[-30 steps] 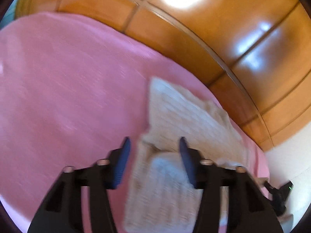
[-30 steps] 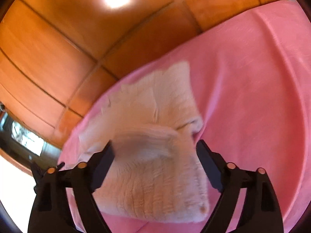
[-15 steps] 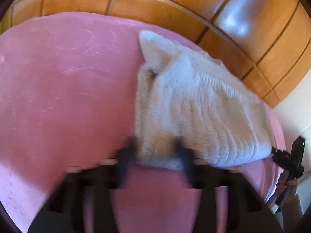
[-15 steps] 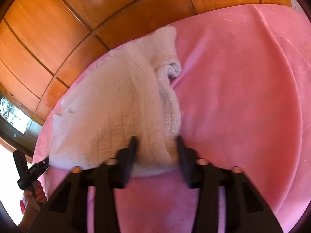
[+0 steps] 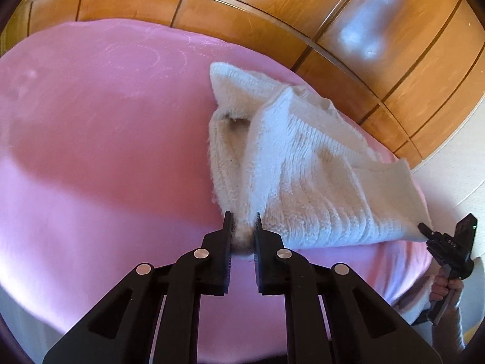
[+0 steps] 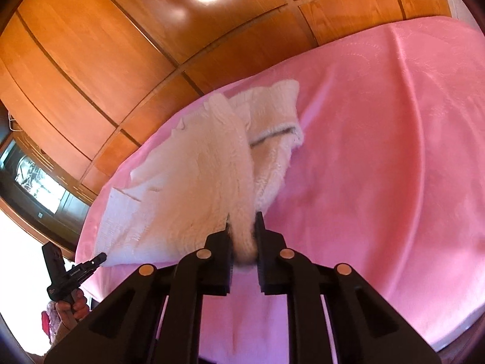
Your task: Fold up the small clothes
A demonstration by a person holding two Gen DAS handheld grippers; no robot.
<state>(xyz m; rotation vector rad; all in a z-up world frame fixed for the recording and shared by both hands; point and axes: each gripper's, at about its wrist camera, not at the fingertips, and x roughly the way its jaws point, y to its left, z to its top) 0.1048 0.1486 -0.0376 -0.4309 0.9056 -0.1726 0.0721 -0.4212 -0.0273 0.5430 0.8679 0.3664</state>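
White knitted garment [image 5: 306, 163], fuzzy, ribbed texture, lies on a pink bedspread [image 5: 100, 139]. Position: toward the far edge of the bed, close to the wooden panelled wall [image 5: 403, 69]. Garment is partly doubled over; one flap rises in a peaked ridge along the middle, a ribbed cuff or hem end points toward the wall. Near hem is lifted off the bedspread at two corners.

Left hand-held gripper [image 5: 242, 227]: jaws have just been closing and are now clamped on one near corner of the garment; tuft of knit bunched between the pads. Right wrist view shows the same gripper small at lower left [image 6: 101, 256], its tip at the garment's other corner, held by a hand [image 6: 71, 303].

Right hand-held gripper [image 6: 242, 226]: jaws likewise just closed, pinching the opposite near corner; knit fabric squeezed between the fingers, ridge of the fold running straight up from the grip. In the left wrist view it appears at the right edge [image 5: 424, 231], tip against the hem corner, a hand [image 5: 448, 285] on its handle.

Bedspread smooth, faint embossed circular pattern. Dark glazed cabinet [image 6: 33, 179] at the far left of the right wrist view.
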